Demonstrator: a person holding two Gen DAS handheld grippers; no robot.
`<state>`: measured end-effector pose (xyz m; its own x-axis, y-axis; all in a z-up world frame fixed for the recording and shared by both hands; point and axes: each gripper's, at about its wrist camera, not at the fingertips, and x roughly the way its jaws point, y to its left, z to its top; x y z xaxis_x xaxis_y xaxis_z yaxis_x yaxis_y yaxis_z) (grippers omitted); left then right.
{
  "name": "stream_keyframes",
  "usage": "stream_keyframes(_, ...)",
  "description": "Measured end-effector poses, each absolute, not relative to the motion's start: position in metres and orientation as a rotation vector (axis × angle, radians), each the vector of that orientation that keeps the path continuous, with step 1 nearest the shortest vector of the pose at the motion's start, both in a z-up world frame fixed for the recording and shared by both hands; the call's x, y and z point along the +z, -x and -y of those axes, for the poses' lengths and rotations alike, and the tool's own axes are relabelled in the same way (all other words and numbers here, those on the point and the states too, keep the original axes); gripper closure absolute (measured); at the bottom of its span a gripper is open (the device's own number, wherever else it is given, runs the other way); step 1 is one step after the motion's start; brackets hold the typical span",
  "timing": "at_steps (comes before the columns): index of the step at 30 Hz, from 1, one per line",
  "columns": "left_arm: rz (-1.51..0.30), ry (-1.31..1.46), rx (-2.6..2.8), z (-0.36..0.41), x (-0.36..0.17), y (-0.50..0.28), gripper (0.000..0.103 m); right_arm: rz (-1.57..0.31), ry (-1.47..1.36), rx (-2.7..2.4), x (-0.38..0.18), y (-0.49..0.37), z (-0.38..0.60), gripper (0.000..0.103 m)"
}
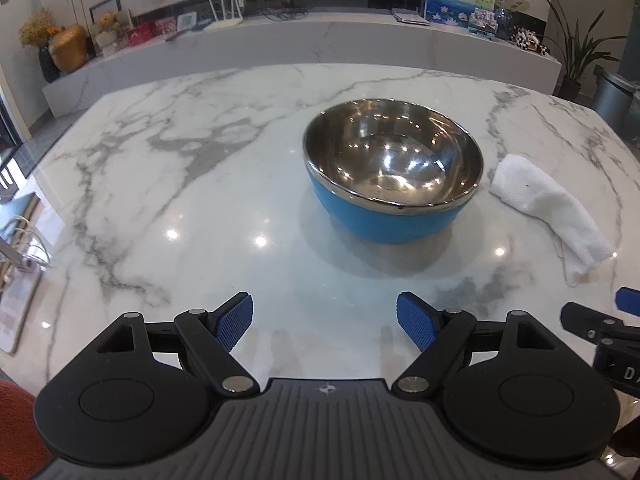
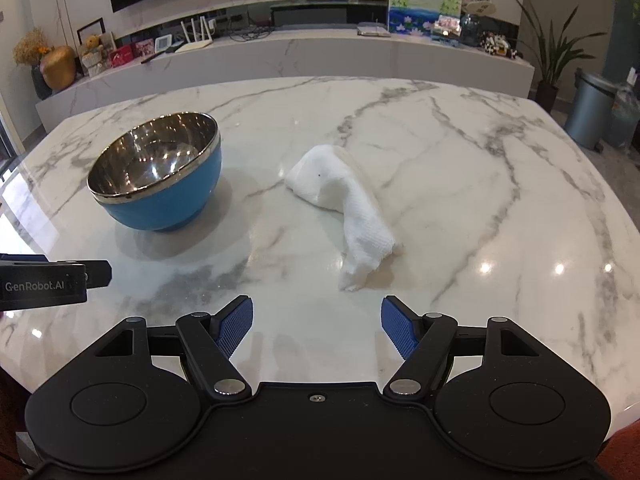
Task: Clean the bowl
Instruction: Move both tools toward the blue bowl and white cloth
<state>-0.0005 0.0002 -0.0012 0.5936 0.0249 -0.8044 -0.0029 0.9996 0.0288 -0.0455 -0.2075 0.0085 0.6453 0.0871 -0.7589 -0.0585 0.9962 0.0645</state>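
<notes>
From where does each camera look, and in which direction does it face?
Left wrist: sits on the left claw, faces the bowl; its own open fingers show, plus the right claw's tip at right.
Right wrist: sits on the right claw, faces the cloth; its open fingers show, left claw at left.
Shared: bowl, cloth, table.

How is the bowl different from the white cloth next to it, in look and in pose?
The bowl is rigid, blue outside and shiny metal inside; the white cloth is soft and matte. The bowl stands upright with its opening up; the cloth lies crumpled in a long roll. The bowl looks taller than the cloth. Both rest on the marble table, apart from each other, and neither hand-held gripper touches them.
</notes>
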Motion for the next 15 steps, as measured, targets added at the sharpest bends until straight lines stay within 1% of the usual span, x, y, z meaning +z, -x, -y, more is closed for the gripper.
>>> stream_keyframes(15, -0.952, 0.019, 0.004, -0.0025, -0.0078, 0.0024, 0.024, -0.886, -0.057, 0.079, 0.001, 0.0452, 0.2091, 0.034)
